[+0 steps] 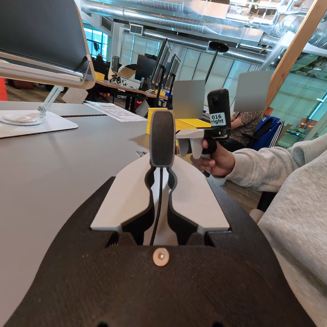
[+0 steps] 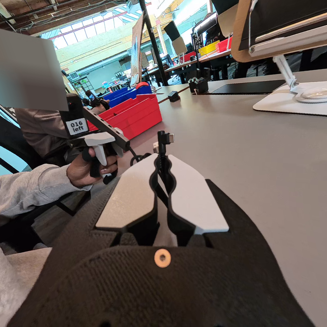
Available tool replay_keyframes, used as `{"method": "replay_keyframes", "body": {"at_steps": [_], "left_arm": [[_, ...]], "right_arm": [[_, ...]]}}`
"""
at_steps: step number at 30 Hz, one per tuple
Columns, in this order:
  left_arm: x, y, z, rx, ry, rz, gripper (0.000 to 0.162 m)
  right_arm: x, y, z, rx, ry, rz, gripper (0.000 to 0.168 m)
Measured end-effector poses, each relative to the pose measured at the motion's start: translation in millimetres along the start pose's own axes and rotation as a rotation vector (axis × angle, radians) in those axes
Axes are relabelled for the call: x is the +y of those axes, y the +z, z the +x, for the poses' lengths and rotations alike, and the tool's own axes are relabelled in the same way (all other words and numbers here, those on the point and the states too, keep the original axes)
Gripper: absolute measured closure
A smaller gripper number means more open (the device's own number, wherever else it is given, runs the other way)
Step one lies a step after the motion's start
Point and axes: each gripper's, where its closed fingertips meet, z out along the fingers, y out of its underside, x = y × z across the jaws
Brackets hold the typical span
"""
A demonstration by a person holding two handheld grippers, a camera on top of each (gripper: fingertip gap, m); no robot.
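My left gripper point(image 1: 161, 165) is shut on a dark flat hub point(image 1: 161, 138) with a grey rim, held upright above the grey table point(image 1: 70, 168). The hub's black cable point(image 1: 159, 203) runs back between the fingers. In the right wrist view the hub point(image 2: 106, 123) shows as a long dark bar with side ports in the left gripper point(image 2: 99, 139). Its cable point(image 2: 133, 157) loops to my right gripper point(image 2: 162, 157), which is shut on the cable just below its angled plug point(image 2: 165, 138). In the left wrist view the right gripper's body point(image 1: 191, 134) shows; its tips are hidden behind the hub.
A monitor stand on a white base point(image 2: 292, 104) stands at the far side of the table. A red bin point(image 2: 134, 120) and a blue bin point(image 2: 123, 93) sit at one edge, a yellow bin point(image 1: 191, 123) at another. Small black devices point(image 2: 198, 85) and a paper sheet point(image 1: 115, 111) lie farther off.
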Motion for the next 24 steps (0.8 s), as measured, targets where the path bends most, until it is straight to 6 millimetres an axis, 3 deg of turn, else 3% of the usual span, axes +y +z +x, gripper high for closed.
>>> {"method": "replay_keyframes", "body": {"at_steps": [9,17,20,24], "left_arm": [[11.0,16.5,23.9,0.091,-0.107,-0.011,0.153],[10.5,12.3,22.9,0.135,-0.144,-0.011,0.154],[12.2,10.9,26.3,0.179,-0.154,-0.027,0.153],[19.3,15.2,27.8,0.188,-0.180,-0.056,0.154]], "right_arm": [[18.9,20.2,-31.0,-0.005,-0.100,-0.070,0.163],[23.9,20.3,-55.4,-0.151,-0.140,-0.091,0.163],[28.8,18.9,-52.2,-0.176,-0.083,-0.130,0.164],[35.5,20.4,-47.0,-0.123,-0.190,-0.179,0.163]]}}
